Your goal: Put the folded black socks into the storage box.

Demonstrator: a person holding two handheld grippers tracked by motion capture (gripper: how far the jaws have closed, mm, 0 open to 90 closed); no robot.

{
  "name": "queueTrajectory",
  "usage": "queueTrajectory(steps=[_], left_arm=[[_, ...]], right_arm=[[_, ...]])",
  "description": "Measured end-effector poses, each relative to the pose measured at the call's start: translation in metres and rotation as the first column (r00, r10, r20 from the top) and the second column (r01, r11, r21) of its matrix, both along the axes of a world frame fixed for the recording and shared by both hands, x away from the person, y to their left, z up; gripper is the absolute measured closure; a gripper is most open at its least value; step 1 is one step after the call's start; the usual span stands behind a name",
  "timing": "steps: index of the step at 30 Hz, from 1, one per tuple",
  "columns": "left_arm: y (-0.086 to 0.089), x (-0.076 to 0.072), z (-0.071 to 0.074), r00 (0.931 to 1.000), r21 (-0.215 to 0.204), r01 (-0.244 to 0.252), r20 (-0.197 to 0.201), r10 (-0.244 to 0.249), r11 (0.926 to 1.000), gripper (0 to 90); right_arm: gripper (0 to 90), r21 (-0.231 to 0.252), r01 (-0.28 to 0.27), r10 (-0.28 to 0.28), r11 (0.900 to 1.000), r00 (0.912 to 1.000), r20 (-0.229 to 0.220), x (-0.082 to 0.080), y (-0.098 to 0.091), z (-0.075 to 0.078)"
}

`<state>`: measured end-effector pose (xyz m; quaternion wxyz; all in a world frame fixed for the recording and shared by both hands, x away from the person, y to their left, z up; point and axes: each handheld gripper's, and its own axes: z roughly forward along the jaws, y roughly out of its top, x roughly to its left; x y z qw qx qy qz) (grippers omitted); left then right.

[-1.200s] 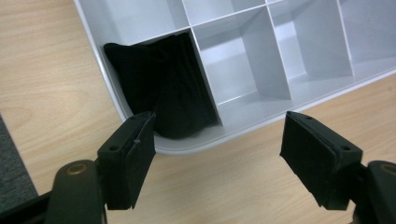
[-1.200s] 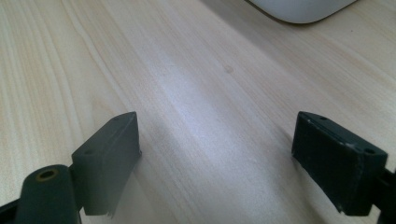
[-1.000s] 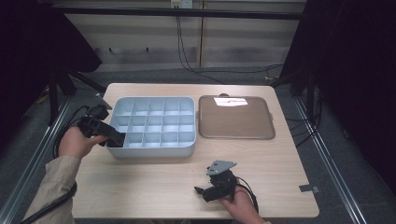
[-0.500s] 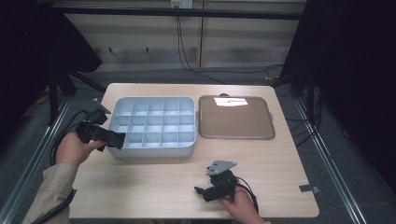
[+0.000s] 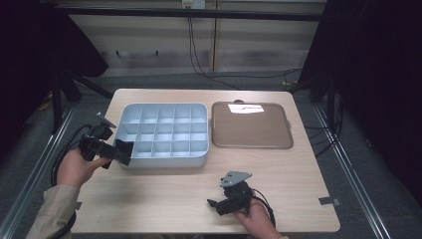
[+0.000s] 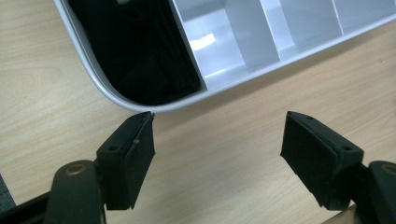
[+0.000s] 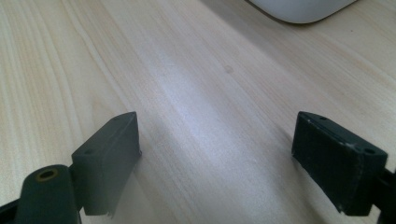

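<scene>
Pale blue-grey plastic organiser tray (image 5: 164, 134), divided into a grid of small square compartments, sits on the left half of the light wood-grain table (image 5: 164, 199), its left end close to the table's left edge and its long front wall parallel to the near edge. In the left gripper view the tray's rounded corner (image 6: 112, 95) lies just beyond the jaw tips, and the corner compartment there looks black inside; what fills it cannot be made out. The left gripper (image 5: 121, 152) is held at that front-left corner, its jaws spread wide with only bare wood between them, the left pad's tip almost at the tray's rim but whether it touches cannot be told. Just to the right of the organiser, with a narrow gap between them, lies a flat brown rectangular tray with a raised rim (image 5: 251, 125); a white slip (image 5: 245, 107) rests near its far edge, and any writing on it is too small to read. The right gripper (image 5: 215, 205) rests low near the table's front edge, well apart from both trays, jaws wide apart over bare wood. A broad strip of open tabletop runs along the front between the two grippers, and more lies free to the right of the brown tray. No brand or label is legible anywhere.
</scene>
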<state>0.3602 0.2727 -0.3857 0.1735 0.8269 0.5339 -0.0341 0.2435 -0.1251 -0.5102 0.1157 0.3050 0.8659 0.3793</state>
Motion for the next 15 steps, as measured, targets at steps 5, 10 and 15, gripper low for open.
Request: queueTrajectory(steps=[5,10,15], left_arm=[[0.0,-0.006,-0.004,0.9999,-0.019,-0.002,0.011,0.002,0.9998,25.4],[0.002,-0.012,-0.012,0.9999,-0.047,-0.003,0.01,0.003,0.9989,25.3],[0.003,-0.017,-0.022,1.0,-0.072,-0.006,0.002,0.006,0.9974,25.3]], right_arm=[[14.8,0.0,-0.001,0.001,1.0,1.0,-0.002,0.0,0.0,0.0],[14.8,0.001,-0.002,0.002,1.0,1.0,-0.001,0.0,0.0,0.0],[14.8,-0.001,0.001,-0.001,1.0,1.0,0.0,0.0,0.0,0.0]])
